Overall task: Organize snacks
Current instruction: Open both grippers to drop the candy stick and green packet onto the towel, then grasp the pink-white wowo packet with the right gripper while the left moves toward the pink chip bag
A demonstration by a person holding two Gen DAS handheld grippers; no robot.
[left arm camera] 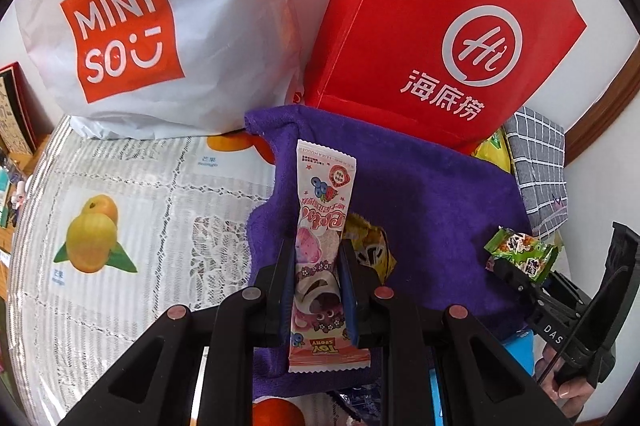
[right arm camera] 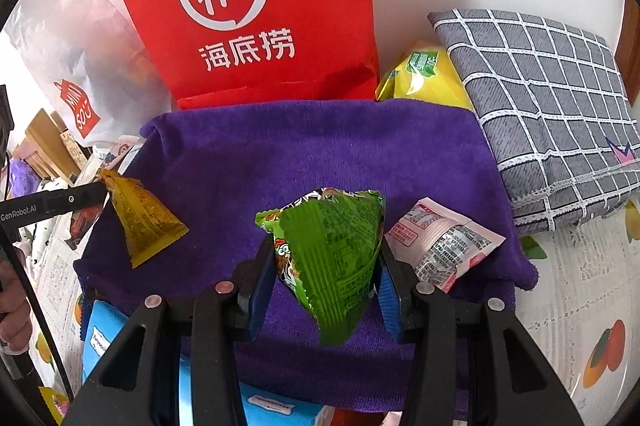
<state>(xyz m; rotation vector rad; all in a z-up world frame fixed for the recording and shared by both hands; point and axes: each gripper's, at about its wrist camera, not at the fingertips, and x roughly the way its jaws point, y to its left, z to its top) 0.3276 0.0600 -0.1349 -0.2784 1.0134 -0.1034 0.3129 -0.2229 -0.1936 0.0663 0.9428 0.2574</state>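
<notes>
over a purple towel (left arm camera: 440,194) spread on a fruit-printed tablecloth (left arm camera: 120,186), both tools loaded. clamped in the left gripper (left arm camera: 316,250), nearly closed: a long pink toy story snack packet (left arm camera: 324,226), standing upright, pinched across its lower half with most of its length free above the blue pads. just beside the right finger, a yellow snack packet (left arm camera: 370,246); from the right wrist view seemingly hanging by a corner at that gripper's tip, though impossible to tell whether caught or only touching. clamped in the right gripper (right arm camera: 325,244), jaws partway closed: a puffy green snack packet (right arm camera: 332,258), tilted, lifted off the towel. lying flat on the towel just right of it, a pink-and-white snack packet (right arm camera: 444,242). behind the towel, a red haidilao bag (right arm camera: 248,6) and a white miniso bag (left arm camera: 132,26), with a grey checked cushion (right arm camera: 552,106) to the right. likely trouble: slick film sliding out of either pinch, the tall pink packet swinging or folding during travel, the yellow one dropping or getting dragged along unplanned, the air-filled green one squirming loose or popping under a harder squeeze. also possible: knocking the two tools together over the towel, or tipping a bag on the way in.
</notes>
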